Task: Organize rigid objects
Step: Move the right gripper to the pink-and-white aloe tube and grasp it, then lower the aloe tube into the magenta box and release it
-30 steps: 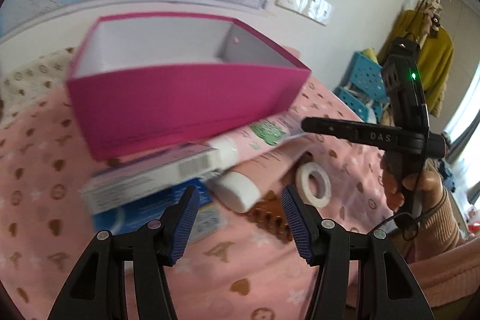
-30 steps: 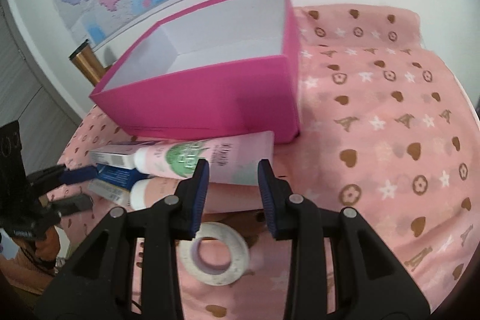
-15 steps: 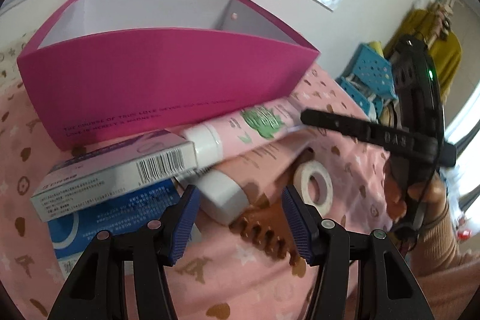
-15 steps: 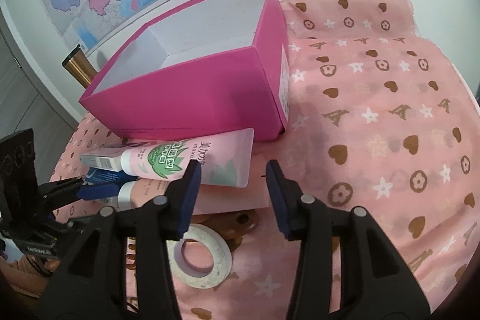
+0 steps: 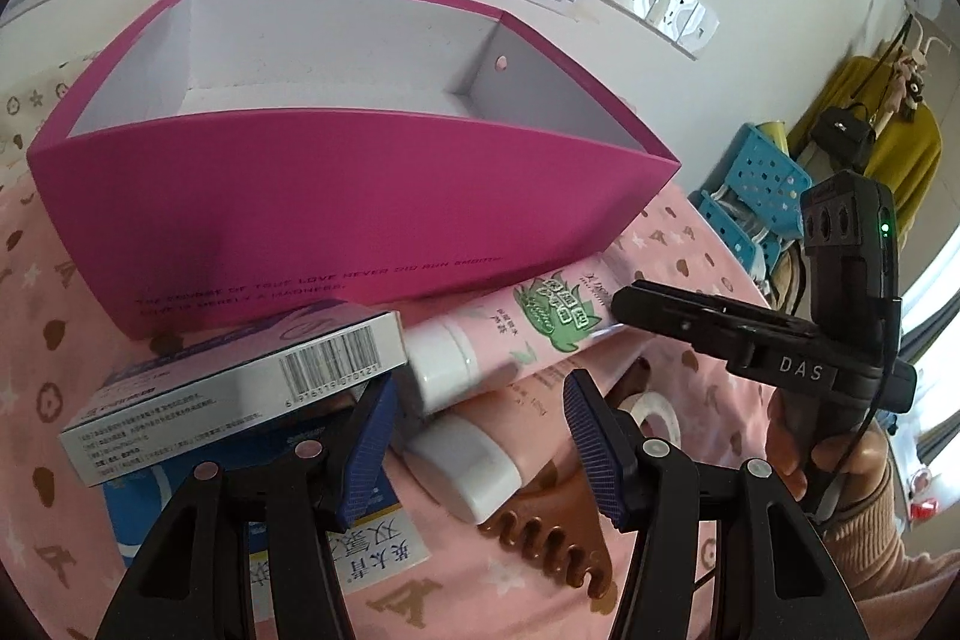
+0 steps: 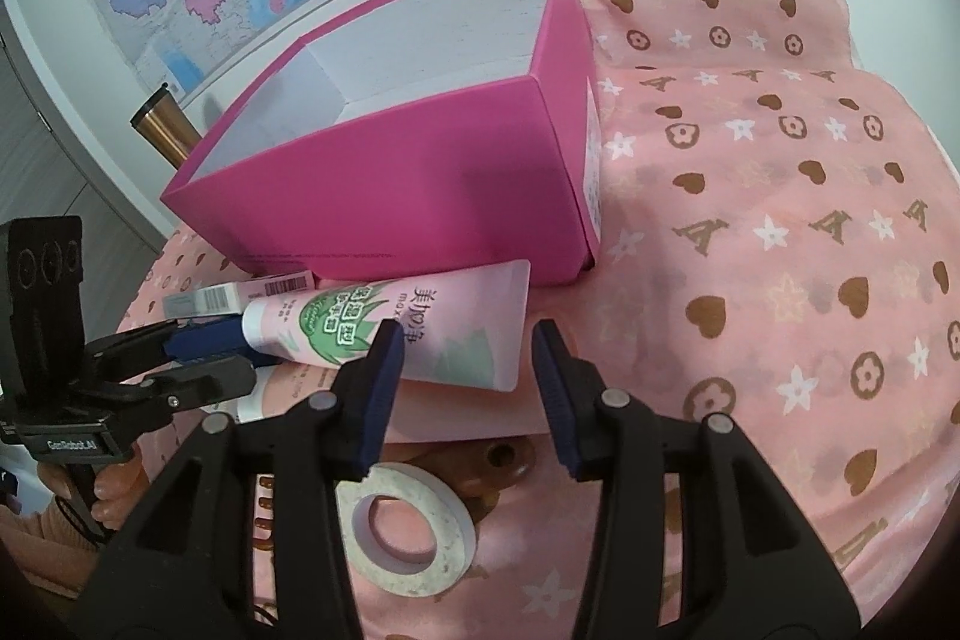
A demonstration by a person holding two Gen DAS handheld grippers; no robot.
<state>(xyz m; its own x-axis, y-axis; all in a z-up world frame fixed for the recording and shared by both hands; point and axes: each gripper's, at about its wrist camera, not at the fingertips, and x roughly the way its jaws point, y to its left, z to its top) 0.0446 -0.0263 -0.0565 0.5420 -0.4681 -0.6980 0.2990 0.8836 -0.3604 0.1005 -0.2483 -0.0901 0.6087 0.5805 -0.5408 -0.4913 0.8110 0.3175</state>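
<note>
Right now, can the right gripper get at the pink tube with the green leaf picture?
Probably yes. The right gripper is open just before the pink tube's flat end, which lies uncovered on top of the pile.

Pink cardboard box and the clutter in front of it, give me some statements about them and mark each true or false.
1. The pink cardboard box is empty. True.
2. The pink aloe-print tube lies inside the box. False: it lies outside, against the box's front wall.
3. The white tape roll lies flat on the pink patterned cloth. True.
4. The right gripper fingers clamp the tape roll. False: they stand open over the tube's flat end.
5. The brown comb stands upright. False: it lies flat, partly under the tubes.
</note>
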